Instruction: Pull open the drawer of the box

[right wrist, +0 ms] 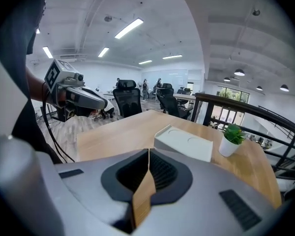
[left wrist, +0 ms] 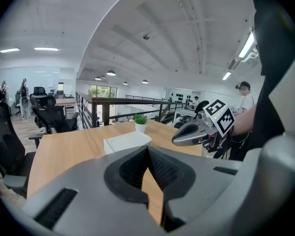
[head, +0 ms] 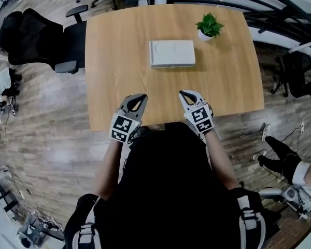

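Wooden table [head: 119, 77] carries the white box [head: 172, 53] near its middle, lying flat with no drawer standing out from it, so the pull looks not yet begun. A small potted plant [head: 209, 26] stands just beyond the box's far right corner. The left gripper [head: 136, 98] and right gripper [head: 184, 94] hover at the near edge, well short of the box, each empty with its tips pressed together, probably a resting pose ahead of the reach, while office chairs [head: 41, 38] stand off the table's left side.
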{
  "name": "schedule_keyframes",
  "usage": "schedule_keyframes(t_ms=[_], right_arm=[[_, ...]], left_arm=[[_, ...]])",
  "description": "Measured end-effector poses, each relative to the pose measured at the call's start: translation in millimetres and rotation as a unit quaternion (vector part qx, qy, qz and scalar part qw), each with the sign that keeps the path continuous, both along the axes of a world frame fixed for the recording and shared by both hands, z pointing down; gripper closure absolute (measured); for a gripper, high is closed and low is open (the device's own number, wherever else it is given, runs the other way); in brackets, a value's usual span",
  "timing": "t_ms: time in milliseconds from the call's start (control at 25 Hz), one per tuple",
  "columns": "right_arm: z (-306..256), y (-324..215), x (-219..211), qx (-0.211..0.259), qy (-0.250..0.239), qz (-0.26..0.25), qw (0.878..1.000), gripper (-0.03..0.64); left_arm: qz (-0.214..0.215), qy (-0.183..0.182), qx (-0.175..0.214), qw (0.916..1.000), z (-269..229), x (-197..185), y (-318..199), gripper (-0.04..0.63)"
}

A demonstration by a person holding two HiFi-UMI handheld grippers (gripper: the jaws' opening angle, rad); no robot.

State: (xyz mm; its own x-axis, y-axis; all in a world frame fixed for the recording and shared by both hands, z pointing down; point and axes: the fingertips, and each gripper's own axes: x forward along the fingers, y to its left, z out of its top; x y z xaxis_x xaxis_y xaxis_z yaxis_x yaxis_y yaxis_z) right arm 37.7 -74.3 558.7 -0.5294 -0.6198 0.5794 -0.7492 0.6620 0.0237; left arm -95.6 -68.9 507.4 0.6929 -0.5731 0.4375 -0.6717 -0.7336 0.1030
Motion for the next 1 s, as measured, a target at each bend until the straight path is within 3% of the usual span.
schedule_keyframes(t_ms=[600, 880, 1000], right_arm=[[42.1, -31.7, 11.3, -0.052, -0.010, -0.087, 0.995, 0.591], [65.2, -66.3, 22.2, -0.040, 0.015, -0.058, 0.997, 0.591], [81.2, -82.0, 26.1, -0.046, 0.010, -0.039, 0.998, 0.591]], left_arm=[[-0.101, -0.022, 0.000, 0.9946, -4.2, 5.1, -4.0, 0.574], [-0.135, -0.033, -0.007, 0.9903, -2.1, 5.2, 1.2, 0.574], [-0.156, -0.010, -0.020, 0.9875, -1.9, 7.0, 5.0, 0.574]])
